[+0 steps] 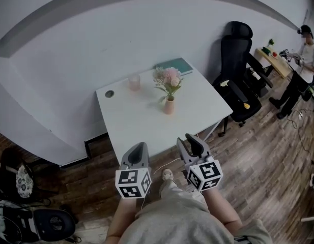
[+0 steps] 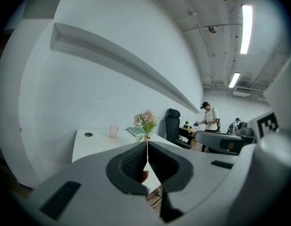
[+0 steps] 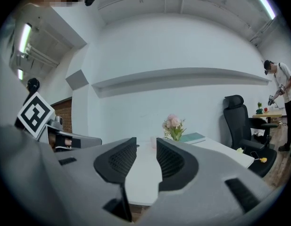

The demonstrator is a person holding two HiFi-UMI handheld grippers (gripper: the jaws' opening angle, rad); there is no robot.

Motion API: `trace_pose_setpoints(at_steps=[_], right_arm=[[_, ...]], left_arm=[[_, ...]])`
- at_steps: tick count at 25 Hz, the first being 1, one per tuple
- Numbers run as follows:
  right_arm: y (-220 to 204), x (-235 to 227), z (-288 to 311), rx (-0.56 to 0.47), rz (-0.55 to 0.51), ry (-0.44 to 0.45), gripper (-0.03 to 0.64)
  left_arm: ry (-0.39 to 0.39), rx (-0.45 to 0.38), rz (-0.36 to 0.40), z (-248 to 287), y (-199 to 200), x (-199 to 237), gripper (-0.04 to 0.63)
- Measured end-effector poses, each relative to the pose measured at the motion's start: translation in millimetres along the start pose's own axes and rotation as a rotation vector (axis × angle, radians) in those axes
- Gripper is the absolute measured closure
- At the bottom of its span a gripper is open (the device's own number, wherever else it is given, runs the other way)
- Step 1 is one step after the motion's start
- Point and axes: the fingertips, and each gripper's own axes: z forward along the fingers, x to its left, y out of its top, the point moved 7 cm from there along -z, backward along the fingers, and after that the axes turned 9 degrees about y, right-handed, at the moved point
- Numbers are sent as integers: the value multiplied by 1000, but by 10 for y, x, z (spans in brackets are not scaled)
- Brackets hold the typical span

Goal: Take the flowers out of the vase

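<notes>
where the flowers are: the flowers are sitting in the little pink vase, upright, about mid-table on the white table. Nothing's been pulled out yet.

neighbours: a pink cup is to the vase's left and a green book is behind it at the far edge. Both are apart from the vase, so I'd say the stems are reachable without bumping anything.

left gripper: the left gripper has its jaws pressed together, just a thin slit, and it's carrying nothing. It's at the near table edge, well short of the vase.

right gripper: the right gripper has its jaws spread with only bare tabletop showing between them. My guess is this one's prepped to take the stems, and the closed left one could steady the vase.

why they're held like that: both point roughly level toward the bouquet, side by side. Looks like an approach stance, not a grab.

what the head view adds: the whole layout. You can see how far both grippers are from the vase, plus the black chair and a person off at the right.

what the gripper views add: the actual jaw gaps, which the head view can't really settle. The left gripper view also lines the slit right up under the flowers, and the right gripper view has them slightly right of its gap.
</notes>
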Motion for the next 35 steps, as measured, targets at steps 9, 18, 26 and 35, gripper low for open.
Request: trace_pose_setpoints(at_steps=[9, 18, 26, 35], right_arm=[[109, -569, 537, 21, 0, 28, 482], [116, -1015, 995, 52, 3, 56, 482], [-14, -1333, 1407, 103, 7, 80, 479], [-195, -1655, 1815, 156, 5, 102, 474]], left_arm=[[30, 8, -3, 658, 233, -25, 588], [61, 20, -14, 1157, 368, -18, 588], [99, 23, -30, 1507, 407, 70, 588], [148, 26, -45, 1820, 442, 177, 588]])
